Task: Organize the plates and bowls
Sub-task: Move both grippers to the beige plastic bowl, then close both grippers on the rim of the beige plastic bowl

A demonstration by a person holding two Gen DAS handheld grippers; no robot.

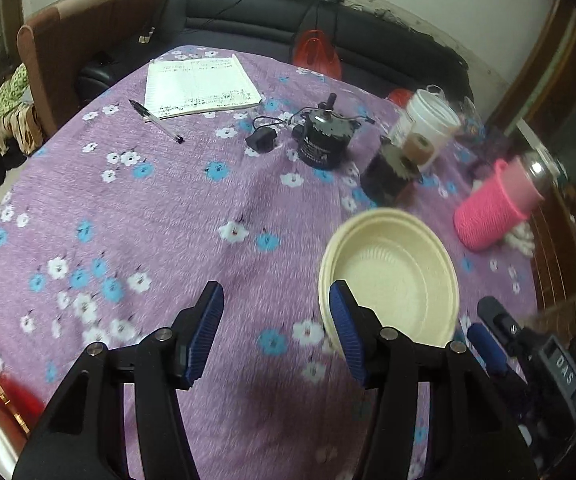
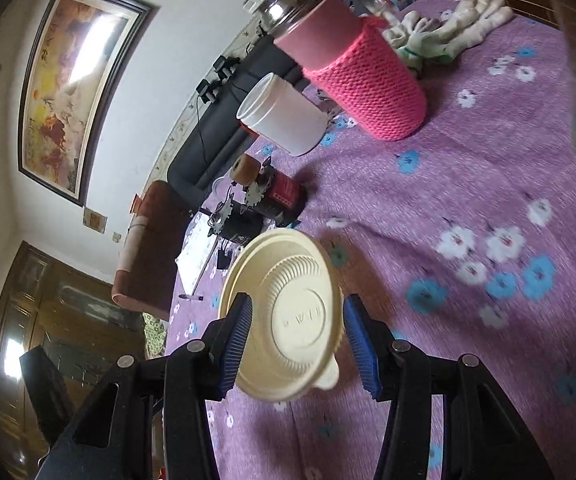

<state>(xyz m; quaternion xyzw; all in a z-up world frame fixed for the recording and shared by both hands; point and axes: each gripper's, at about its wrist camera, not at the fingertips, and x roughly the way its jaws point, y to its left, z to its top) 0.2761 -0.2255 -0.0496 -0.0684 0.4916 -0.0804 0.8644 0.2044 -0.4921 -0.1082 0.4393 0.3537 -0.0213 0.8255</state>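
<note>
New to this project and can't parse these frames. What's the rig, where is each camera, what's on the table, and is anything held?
There is no robot. A person holds a two-finger gripper in each hand, and each gripper has a fisheye camera looking forward along its fingers.

The left wrist view shows the left gripper open and empty above a purple flowered tablecloth. On the cloth lie a notebook, a pen, a small black motor, a white tub and a bottle in a pink knitted sleeve.

The right wrist view shows the right gripper with a cream bowl tilted between its fingers, underside towards the camera. I can't tell whether the fingers actually clamp the bowl. White gloves lie beyond it.
</note>
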